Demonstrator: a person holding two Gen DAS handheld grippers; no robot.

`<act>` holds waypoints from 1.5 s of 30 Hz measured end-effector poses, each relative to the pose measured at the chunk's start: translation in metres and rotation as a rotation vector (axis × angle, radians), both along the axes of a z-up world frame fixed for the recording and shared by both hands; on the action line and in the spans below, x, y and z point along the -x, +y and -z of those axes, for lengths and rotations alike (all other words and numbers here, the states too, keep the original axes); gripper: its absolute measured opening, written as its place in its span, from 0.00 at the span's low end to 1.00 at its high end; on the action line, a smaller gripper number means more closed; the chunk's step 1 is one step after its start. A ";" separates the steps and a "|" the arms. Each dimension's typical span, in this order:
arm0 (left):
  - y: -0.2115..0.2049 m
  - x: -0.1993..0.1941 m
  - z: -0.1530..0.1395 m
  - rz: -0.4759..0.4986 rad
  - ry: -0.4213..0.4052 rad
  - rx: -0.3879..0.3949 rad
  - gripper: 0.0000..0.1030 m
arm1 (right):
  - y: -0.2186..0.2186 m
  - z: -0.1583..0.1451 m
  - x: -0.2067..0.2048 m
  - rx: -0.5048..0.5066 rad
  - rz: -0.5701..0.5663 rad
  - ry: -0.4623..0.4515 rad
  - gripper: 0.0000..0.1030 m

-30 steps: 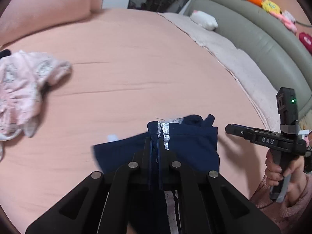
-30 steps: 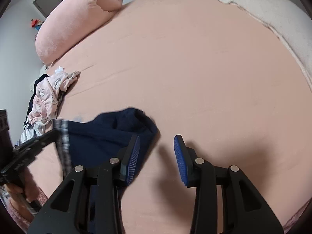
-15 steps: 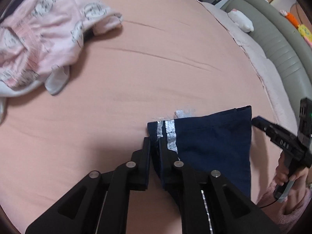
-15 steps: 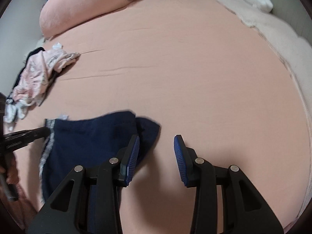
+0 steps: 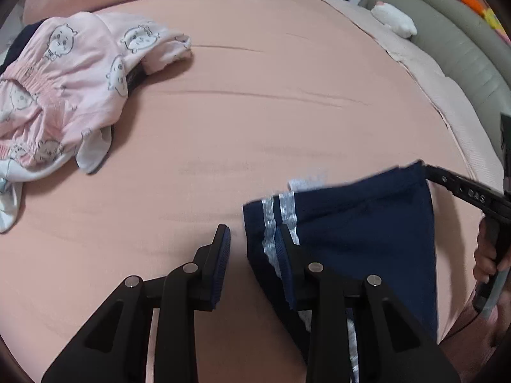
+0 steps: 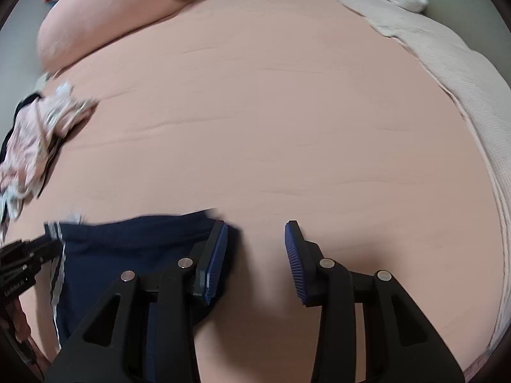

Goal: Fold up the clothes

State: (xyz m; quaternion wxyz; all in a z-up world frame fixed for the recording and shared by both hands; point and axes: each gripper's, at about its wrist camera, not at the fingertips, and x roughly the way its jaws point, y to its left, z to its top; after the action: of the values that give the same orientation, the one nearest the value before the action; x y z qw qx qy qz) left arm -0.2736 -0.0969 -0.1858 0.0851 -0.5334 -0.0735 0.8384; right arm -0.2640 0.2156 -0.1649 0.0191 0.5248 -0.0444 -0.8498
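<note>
While both sets of fingers stand wide and hold nothing, the navy shorts (image 5: 367,239) lie flat on the bed (image 5: 255,111), striped edge against the left gripper (image 5: 252,242), far corner by the right gripper (image 6: 255,239).

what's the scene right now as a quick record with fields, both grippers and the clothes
surface: pink bed sheet
garment in work: navy shorts with white side stripes, spread flat at the near edge
left gripper: open, at the striped edge of the shorts, not clamping it
right gripper: open, at the opposite edge, not clamping it
other clothes: pink printed garment, crumpled on the sheet, far left
also on bed: pink pillow, cream blanket
</note>
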 end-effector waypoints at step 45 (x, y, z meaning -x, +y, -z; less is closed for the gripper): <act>0.045 -0.141 -0.011 -0.019 -0.185 -0.294 0.45 | -0.039 -0.026 -0.185 0.033 -0.272 -0.035 0.29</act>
State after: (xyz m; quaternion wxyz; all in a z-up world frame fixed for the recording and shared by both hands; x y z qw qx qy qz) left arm -0.1324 -0.0518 -0.1743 0.1472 -0.5893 -0.2077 0.7667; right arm -0.0790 0.1769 -0.1384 0.1419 0.5403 0.0126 -0.8294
